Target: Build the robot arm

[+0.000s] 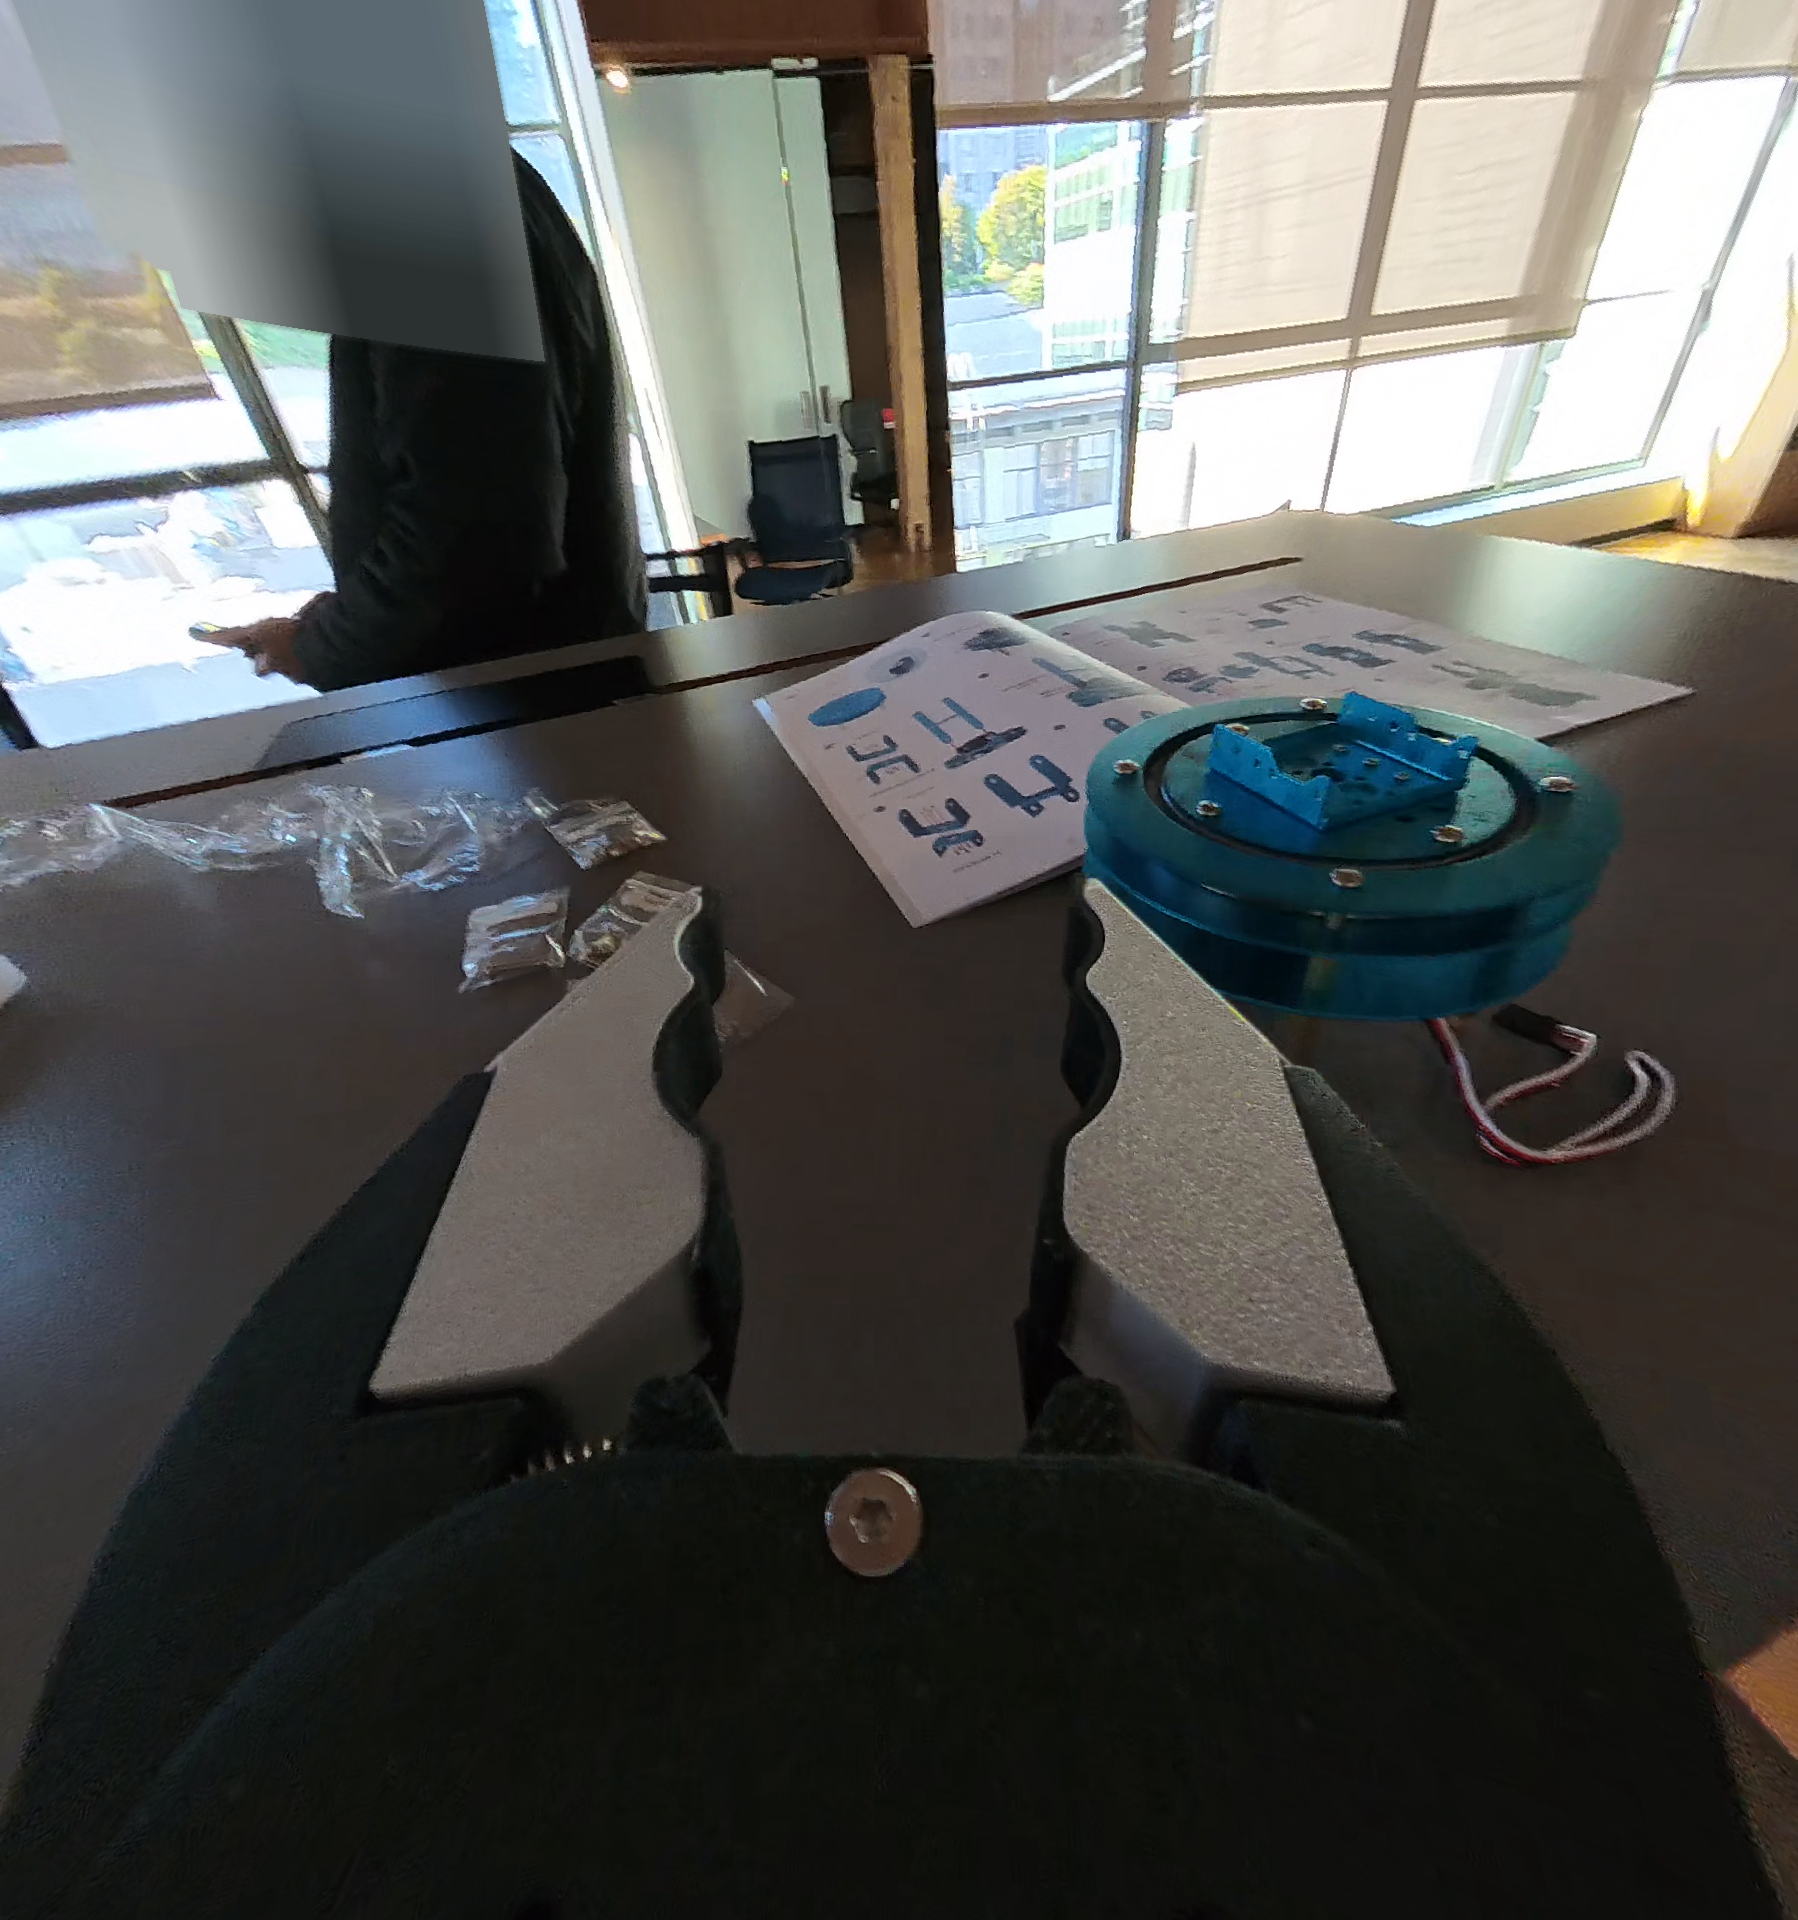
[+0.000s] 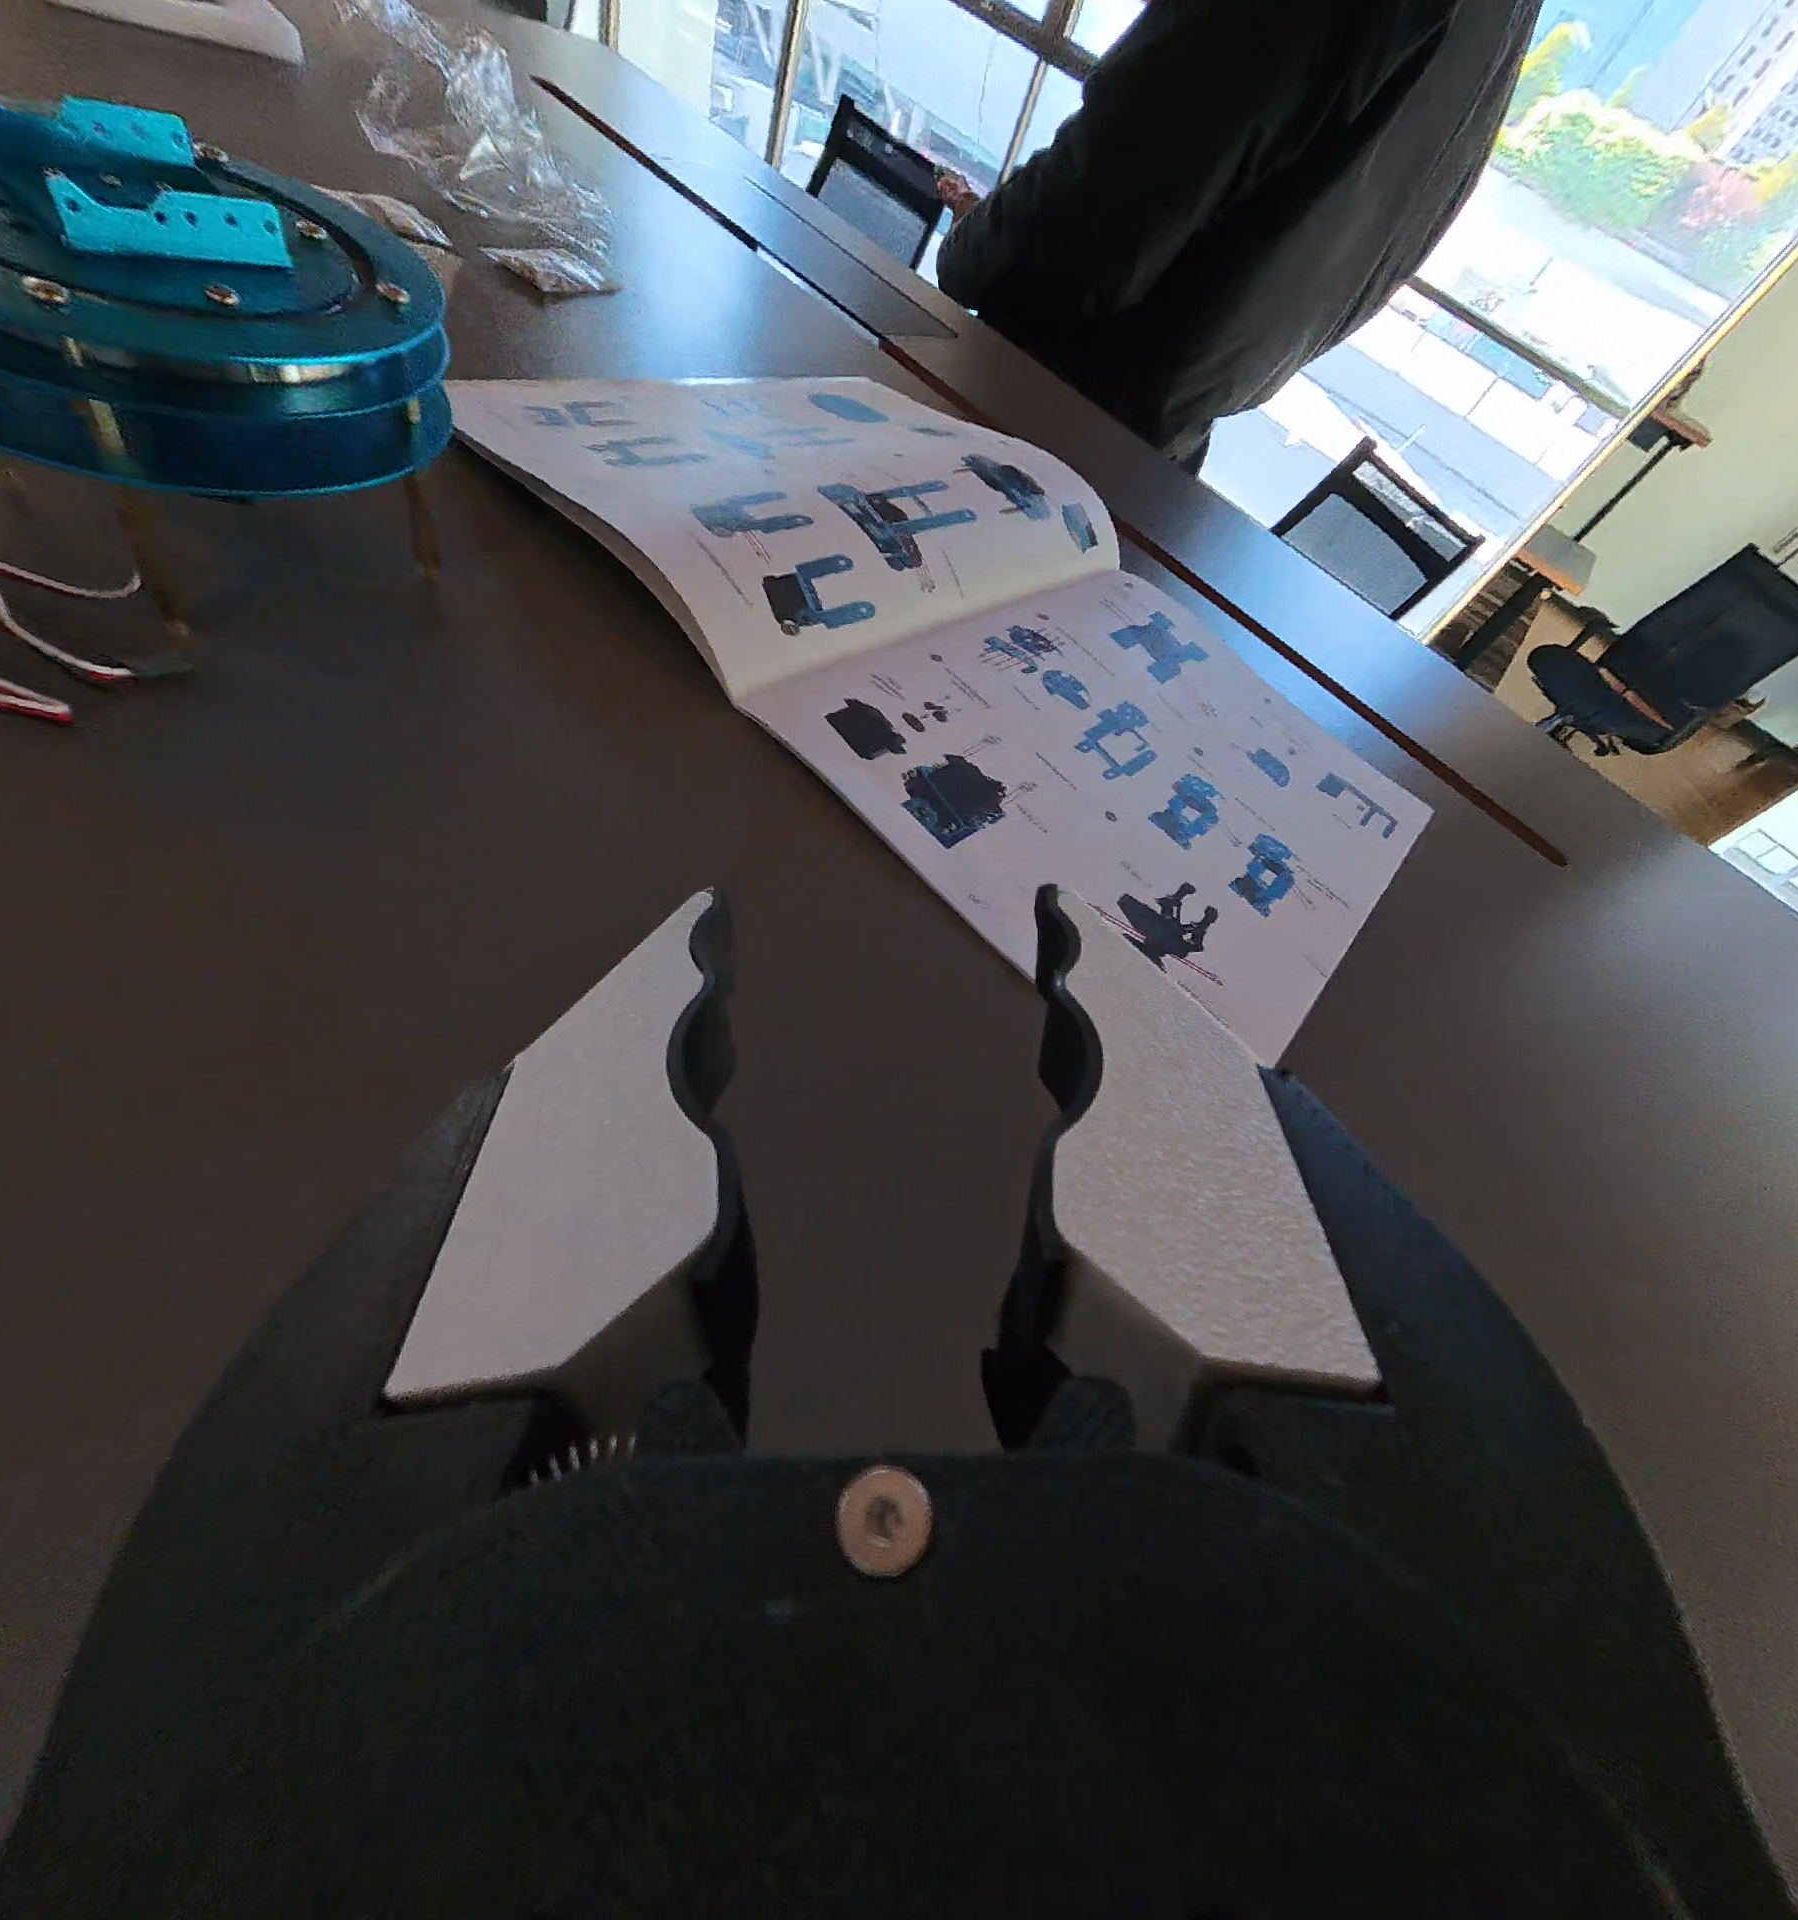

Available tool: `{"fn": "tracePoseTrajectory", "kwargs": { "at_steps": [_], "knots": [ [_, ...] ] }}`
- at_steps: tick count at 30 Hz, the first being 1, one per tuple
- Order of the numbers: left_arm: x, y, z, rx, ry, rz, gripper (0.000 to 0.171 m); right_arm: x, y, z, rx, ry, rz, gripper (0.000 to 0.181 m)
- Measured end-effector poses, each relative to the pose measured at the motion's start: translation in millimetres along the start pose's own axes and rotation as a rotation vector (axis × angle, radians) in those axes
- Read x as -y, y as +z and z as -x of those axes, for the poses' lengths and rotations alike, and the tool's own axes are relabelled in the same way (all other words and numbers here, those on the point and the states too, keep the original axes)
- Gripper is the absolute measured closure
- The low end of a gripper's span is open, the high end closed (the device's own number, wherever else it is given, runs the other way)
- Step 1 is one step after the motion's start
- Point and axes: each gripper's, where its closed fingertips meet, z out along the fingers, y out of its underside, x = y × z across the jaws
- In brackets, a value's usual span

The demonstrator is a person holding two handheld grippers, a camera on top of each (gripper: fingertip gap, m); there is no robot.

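Note:
My left gripper [image 1: 890, 914] is open and empty above the dark table [image 1: 874, 1143]. Its right fingertip is close to a round blue disc base [image 1: 1394, 914] that carries a blue metal bracket [image 1: 1331, 769] on top. Small clear bags of hardware [image 1: 521, 935] lie by its left fingertip. My right gripper [image 2: 874, 914] is open and empty over the table [image 2: 355, 935]. Its right fingertip overlaps the near corner of an open booklet [image 2: 978, 675]. The blue disc base [image 2: 178, 343] on thin legs stands at the far left of the right wrist view.
The open booklet [image 1: 936, 790] lies behind the disc base. Red and white wires [image 1: 1560, 1112] trail from under the base, also in the right wrist view [image 2: 33, 644]. Crumpled clear plastic [image 1: 251, 842] lies at left. A person in dark clothes [image 1: 459, 499] stands beyond the table, by windows and chairs.

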Motion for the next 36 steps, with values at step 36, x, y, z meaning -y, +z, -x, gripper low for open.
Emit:
{"fn": "tracePoseTrajectory", "kwargs": {
  "at_steps": [36],
  "knots": [
    [17, 13, 6, 0.119, 0.067, -0.156, 0.128, -37, 21, -28, 0.003, 0.193, 0.134, 0.132]
  ]
}}
